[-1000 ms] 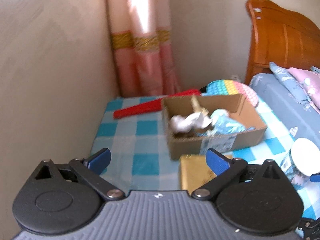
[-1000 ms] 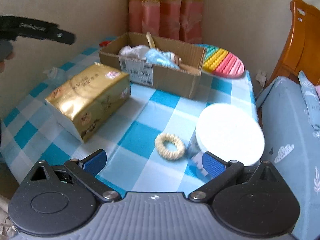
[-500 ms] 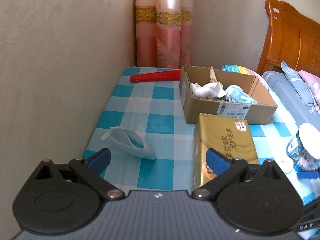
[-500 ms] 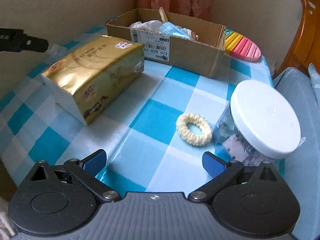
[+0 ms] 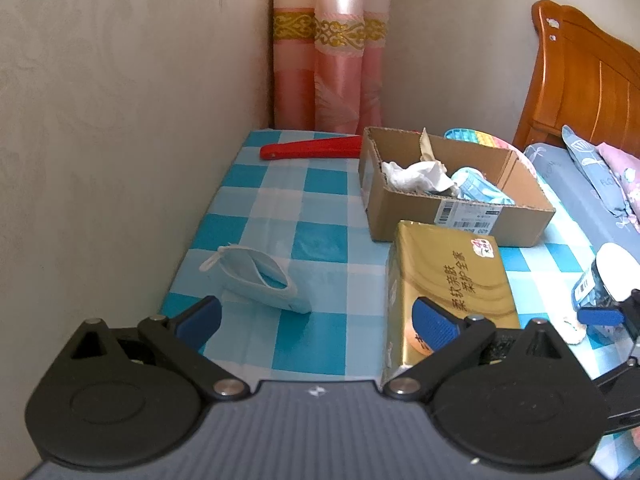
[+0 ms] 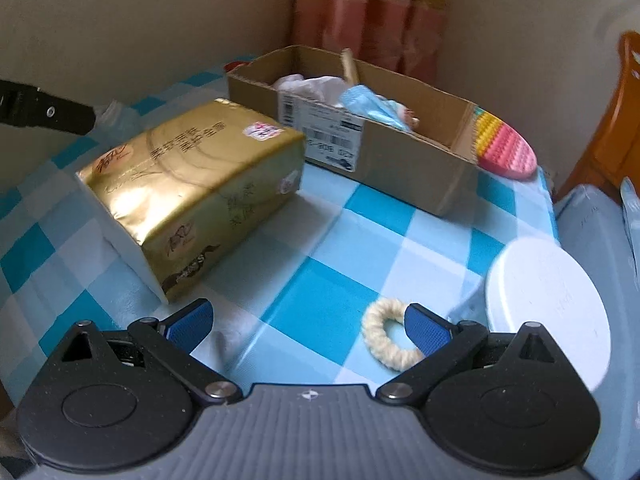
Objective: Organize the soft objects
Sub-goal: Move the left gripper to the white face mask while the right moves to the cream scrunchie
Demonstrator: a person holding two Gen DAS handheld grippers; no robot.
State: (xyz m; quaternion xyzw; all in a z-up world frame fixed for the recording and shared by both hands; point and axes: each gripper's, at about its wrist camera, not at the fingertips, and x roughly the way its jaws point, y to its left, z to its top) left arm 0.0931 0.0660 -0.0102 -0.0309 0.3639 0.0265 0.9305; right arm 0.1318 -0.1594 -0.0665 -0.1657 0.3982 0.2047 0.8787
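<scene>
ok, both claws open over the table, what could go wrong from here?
Right claw is off-centre: the hair tie lies at its right finger, so closing may only nudge it toward the jar. Left claw has the tissue pack at its right finger, so reaching for the face mask could bump it.

Left wrist camera is looking forward and slightly down along its spread fingers, from the table's near edge toward the curtained corner. Right wrist camera is sitting lower and closer, facing the same way. Both are showing the gold tissue pack (image 5: pixel 450 280) (image 6: pixel 192 192) and cardboard box (image 5: pixel 452 204) (image 6: pixel 360 136) ahead.
</scene>
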